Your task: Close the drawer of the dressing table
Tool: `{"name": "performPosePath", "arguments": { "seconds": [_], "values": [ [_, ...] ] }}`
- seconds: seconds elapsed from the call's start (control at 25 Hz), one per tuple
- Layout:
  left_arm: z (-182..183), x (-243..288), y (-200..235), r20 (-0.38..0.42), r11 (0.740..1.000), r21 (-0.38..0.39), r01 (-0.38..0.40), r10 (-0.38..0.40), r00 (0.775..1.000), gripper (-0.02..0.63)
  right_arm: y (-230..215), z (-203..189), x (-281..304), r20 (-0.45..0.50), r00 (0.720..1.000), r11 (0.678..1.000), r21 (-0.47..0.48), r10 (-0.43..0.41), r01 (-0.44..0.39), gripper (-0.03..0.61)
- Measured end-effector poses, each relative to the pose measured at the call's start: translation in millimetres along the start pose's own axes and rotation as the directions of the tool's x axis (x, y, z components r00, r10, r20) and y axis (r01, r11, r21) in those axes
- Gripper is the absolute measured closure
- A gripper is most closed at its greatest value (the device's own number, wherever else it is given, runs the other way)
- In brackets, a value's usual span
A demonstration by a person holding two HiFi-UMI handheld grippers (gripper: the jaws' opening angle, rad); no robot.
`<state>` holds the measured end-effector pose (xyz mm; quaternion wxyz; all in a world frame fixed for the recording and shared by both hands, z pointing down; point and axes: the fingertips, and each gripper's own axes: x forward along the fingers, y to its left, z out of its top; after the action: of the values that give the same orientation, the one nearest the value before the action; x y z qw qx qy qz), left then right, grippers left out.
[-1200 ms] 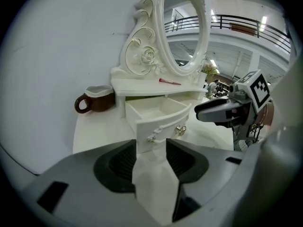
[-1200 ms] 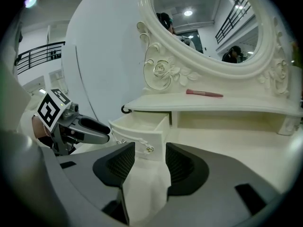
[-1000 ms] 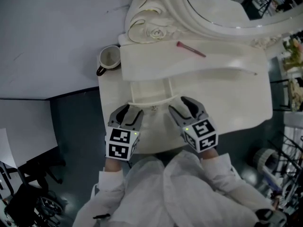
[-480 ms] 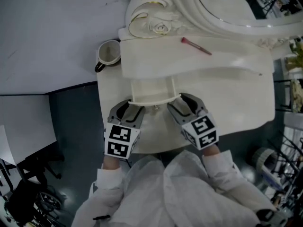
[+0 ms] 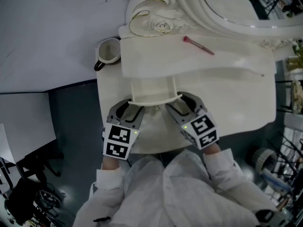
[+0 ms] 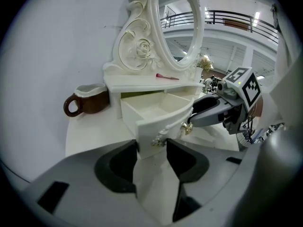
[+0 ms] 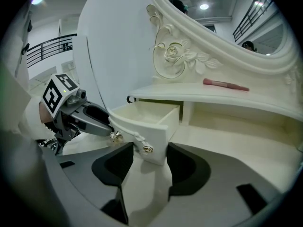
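The white dressing table has its small middle drawer pulled out, and the drawer is empty inside. My left gripper is open at the left end of the curved drawer front, with one gold knob just beyond its fingertips. My right gripper is open at the right end of that front, and the other knob lies between its jaws. Neither pair of pads presses on anything. Each gripper view shows the other gripper: the right gripper and the left gripper.
A brown-and-white mug stands at the table's left rear corner. A pink brush lies on the upper shelf under the carved oval mirror. A white wall is to the left, dark floor below, and white-sleeved arms at the bottom.
My right gripper has edged in closer to the drawer front. The left gripper has held its place, and the drawer stands as far out as before.
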<state>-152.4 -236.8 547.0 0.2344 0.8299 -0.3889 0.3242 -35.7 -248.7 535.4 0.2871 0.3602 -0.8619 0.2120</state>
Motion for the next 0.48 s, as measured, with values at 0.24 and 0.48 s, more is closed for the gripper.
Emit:
{"name": "performPosePath", "arguments": {
  "seconds": [0.24,0.48],
  "values": [
    [-0.5,1.3,0.3,0.0,1.0,0.0,-0.008,0.008,1.0,0.428,-1.0,-1.2,1.2,0.003,1.0,1.0,0.013,0.001,-0.001,0.38],
    [-0.4,2.2,0.1,0.009,1.0,-0.001,-0.013,0.013,1.0,0.428,-1.7,-1.7,1.8,0.005,1.0,1.0,0.012,-0.005,0.005,0.38]
  ]
}}
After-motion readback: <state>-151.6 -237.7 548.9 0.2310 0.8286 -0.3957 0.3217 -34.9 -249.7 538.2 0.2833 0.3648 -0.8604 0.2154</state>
